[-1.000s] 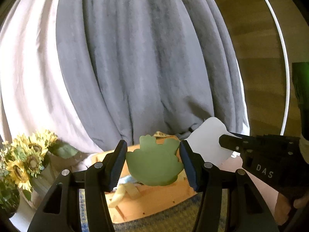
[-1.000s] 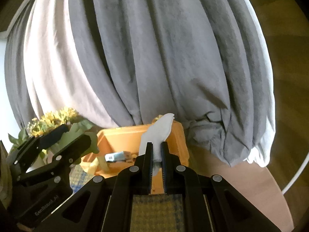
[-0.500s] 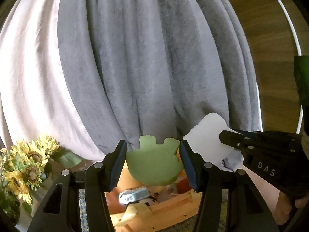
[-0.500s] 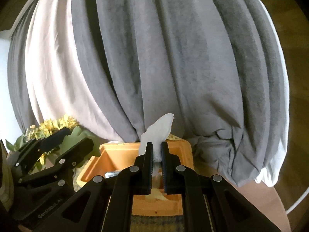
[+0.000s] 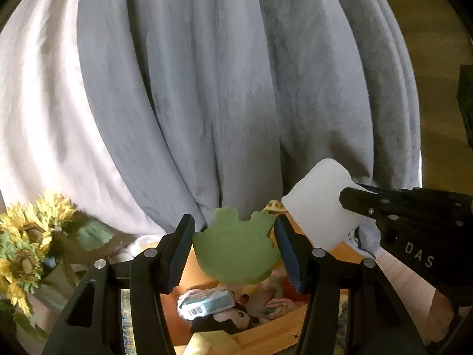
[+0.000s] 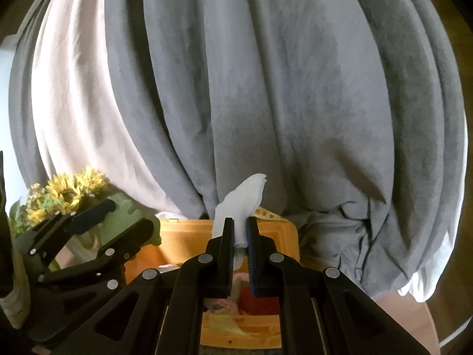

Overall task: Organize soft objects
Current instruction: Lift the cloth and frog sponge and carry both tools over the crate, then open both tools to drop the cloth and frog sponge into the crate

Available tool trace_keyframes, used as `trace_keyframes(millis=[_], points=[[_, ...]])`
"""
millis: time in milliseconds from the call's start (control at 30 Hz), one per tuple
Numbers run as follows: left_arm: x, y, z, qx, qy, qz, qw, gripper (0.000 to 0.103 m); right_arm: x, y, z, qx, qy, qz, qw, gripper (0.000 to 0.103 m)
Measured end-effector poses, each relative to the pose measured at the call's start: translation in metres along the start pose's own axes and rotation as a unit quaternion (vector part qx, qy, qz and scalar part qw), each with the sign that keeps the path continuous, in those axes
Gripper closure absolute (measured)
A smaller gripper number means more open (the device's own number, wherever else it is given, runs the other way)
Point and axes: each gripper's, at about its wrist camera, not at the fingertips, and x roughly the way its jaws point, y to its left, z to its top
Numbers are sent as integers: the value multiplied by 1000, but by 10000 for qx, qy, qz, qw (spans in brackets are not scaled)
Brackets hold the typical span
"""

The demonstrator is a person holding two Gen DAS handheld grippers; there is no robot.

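Note:
My left gripper (image 5: pixel 235 247) is shut on a flat green frog-shaped sponge (image 5: pixel 236 251) and holds it above an orange bin (image 5: pixel 266 332). My right gripper (image 6: pixel 238 235) is shut on a white sponge (image 6: pixel 244 198), held upright over the same orange bin (image 6: pixel 180 241). The white sponge (image 5: pixel 317 210) and the right gripper's black body (image 5: pixel 414 222) show at the right in the left wrist view. The left gripper with the green sponge (image 6: pixel 124 216) shows at the left in the right wrist view.
The bin holds a black plush toy (image 5: pixel 224 321), a barcoded packet (image 5: pixel 207 303) and other soft items. Grey and white curtains (image 5: pixel 221 88) hang close behind. Sunflowers (image 5: pixel 26 242) stand at the left. A wooden floor (image 5: pixel 437 118) lies to the right.
Both grippers have risen and tilted down over the orange bin, each keeping its sponge. More of the bin's inside shows now.

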Motion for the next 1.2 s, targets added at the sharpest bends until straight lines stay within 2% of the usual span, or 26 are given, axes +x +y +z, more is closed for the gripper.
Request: trace_keyframes(millis=[367, 567, 633, 667, 700, 767, 800, 833, 867, 900, 1000, 1200], points=[[49, 1, -15, 32, 557, 28, 9984, 48, 56, -17, -13, 56, 601, 108, 9981, 94], [63, 0, -21, 83, 760, 43, 9971, 47, 82, -23, -23, 130, 955, 193, 9952, 94], [65, 1, -22, 102, 752, 119, 9970, 42, 89, -25, -26, 156, 1042, 207, 9942, 94], [65, 1, -22, 116, 748, 158, 9970, 35, 92, -25, -27, 164, 1077, 208, 9938, 94], [65, 1, -22, 127, 742, 178, 9970, 32, 94, -26, -28, 177, 1115, 224, 9934, 94], [64, 3, -21, 143, 755, 207, 9968, 30, 98, -27, -28, 199, 1170, 226, 9927, 92], [65, 3, -21, 147, 763, 235, 9967, 25, 100, -28, -29, 208, 1206, 241, 9922, 90], [64, 4, -21, 141, 764, 285, 9966, 23, 102, -28, -29, 205, 1239, 232, 9918, 80], [61, 6, -21, 127, 748, 343, 9965, 22, 103, -28, -29, 215, 1264, 192, 9916, 63], [59, 8, -21, 103, 738, 408, 9964, 22, 103, -28, -29, 229, 1244, 154, 9918, 57], [51, 14, -22, -4, 742, 616, 9953, 15, 98, -27, -29, 136, 1178, -64, 9929, 54], [18, 25, -24, -219, 744, 1050, 9914, 2, 69, -19, -29, 12, 962, -505, 9941, 28]])
